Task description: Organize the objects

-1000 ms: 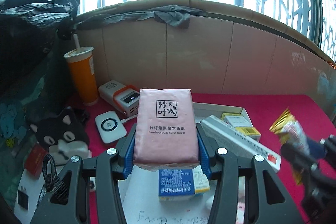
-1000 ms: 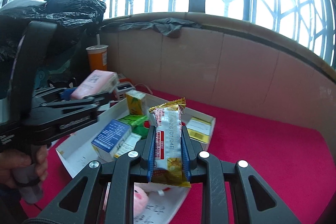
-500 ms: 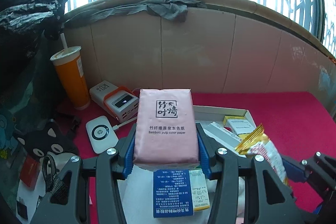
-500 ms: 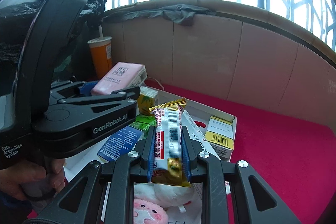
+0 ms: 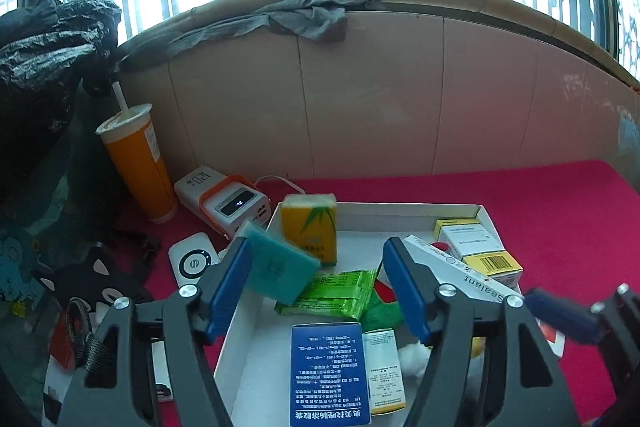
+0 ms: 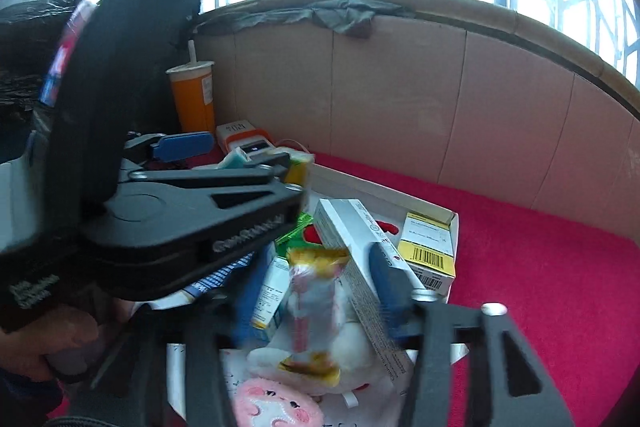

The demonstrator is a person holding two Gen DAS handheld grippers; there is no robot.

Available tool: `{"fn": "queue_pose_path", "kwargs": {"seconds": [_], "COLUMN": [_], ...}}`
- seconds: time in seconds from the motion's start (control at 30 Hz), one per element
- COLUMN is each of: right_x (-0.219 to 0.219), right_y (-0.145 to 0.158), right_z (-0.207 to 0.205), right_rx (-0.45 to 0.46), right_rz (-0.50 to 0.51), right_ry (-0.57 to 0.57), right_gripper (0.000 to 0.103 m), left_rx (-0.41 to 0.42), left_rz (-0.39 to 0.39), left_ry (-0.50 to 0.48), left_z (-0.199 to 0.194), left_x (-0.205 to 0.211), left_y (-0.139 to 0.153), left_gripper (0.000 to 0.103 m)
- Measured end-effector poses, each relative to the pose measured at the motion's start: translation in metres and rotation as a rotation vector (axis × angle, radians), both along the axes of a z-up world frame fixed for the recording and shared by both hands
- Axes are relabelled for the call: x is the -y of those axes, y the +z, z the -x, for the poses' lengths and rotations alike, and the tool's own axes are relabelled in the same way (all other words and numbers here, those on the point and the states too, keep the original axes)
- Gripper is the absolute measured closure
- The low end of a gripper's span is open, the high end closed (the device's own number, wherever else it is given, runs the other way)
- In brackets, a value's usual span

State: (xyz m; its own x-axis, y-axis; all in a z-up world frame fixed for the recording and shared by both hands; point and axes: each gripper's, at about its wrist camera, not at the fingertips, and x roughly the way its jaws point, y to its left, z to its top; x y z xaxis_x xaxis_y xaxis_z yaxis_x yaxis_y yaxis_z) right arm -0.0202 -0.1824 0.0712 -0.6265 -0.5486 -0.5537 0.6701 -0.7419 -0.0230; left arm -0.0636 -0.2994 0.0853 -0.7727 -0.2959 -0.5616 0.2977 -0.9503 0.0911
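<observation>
Nearest to me, my right hand-held gripper [image 6: 316,271] has just been opening. Its jaws stand spread, and the gold-ended snack bar [image 6: 314,311] shows as a blur between them, gripped by neither pad. It sits over the near end of the white box [image 5: 400,211], above a pale plush toy [image 6: 348,347]. My left hand-held gripper [image 5: 317,247] has also just been opening and is spread wide. The teal packet [image 5: 276,267] is tilted and smeared beside the left finger, right over the box's left wall. It is clear of the right pad. I cannot tell whether it touches the left one.

I read this as the release step, both items being let go into the box. To do it well I'd hold both wrists steady until the things settle, then back straight out without clipping the box wall. The teal packet worries me most, since it could tip outside the left wall. If it does, I'd nudge it inward rather than re-grip it.

Further into the box lie a blue carton [image 5: 328,367], a green packet [image 5: 336,291] and a long sealant box [image 5: 460,271]. A yellow carton [image 5: 310,227] stands against the far wall. Beyond the box's far left corner are a power bank [image 5: 228,203] and an orange cup [image 5: 136,167] on the red table [image 5: 520,195].
</observation>
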Motion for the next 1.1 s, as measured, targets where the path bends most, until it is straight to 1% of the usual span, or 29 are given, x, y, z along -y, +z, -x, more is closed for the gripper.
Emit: {"fn": "queue_pose_path", "kwargs": {"seconds": [0.03,0.07,0.13,0.2,0.27,0.47,0.67,0.8,0.97,1.1], "right_x": [-0.001,-0.002,-0.007,-0.012,-0.016,-0.028,-0.051,-0.064,-0.081,-0.098], "right_y": [0.001,0.002,0.005,0.007,0.009,0.014,0.016,0.012,0.005,0.009], "right_z": [-0.002,-0.004,-0.01,-0.012,-0.014,-0.024,-0.034,-0.031,-0.028,-0.034], "right_rx": [-0.009,-0.02,-0.055,-0.065,-0.069,-0.081,-0.14,-0.157,-0.144,-0.134], "right_rz": [0.003,0.005,0.002,0.007,0.015,0.031,0.038,-0.001,-0.011,0.039], "right_ry": [0.001,0.001,-0.014,-0.021,-0.033,-0.045,-0.109,-0.178,-0.24,-0.262], "right_gripper": [0.018,0.012,0.009,0.003,0.001,0.0,0.0,0.0,0.0,0.0], "left_rx": [-0.006,-0.017,-0.028,-0.03,-0.038,-0.064,-0.119,-0.135,-0.148,-0.146], "left_rz": [0.001,0.007,0.021,0.023,0.031,0.029,0.011,0.019,0.028,0.04], "left_ry": [-0.002,-0.005,-0.002,0.003,0.015,0.041,0.095,0.114,0.108,0.115], "left_z": [-0.001,-0.002,-0.003,-0.005,-0.006,-0.015,-0.037,-0.048,-0.06,-0.068], "left_x": [-0.001,-0.003,-0.005,-0.007,-0.009,-0.014,-0.022,-0.031,-0.046,-0.059], "left_y": [0.001,0.002,0.004,0.005,0.006,0.013,0.017,0.022,0.03,0.033], "left_gripper": [0.026,0.016,0.005,0.005,0.005,0.005,0.005,0.005,0.005,0.005]}}
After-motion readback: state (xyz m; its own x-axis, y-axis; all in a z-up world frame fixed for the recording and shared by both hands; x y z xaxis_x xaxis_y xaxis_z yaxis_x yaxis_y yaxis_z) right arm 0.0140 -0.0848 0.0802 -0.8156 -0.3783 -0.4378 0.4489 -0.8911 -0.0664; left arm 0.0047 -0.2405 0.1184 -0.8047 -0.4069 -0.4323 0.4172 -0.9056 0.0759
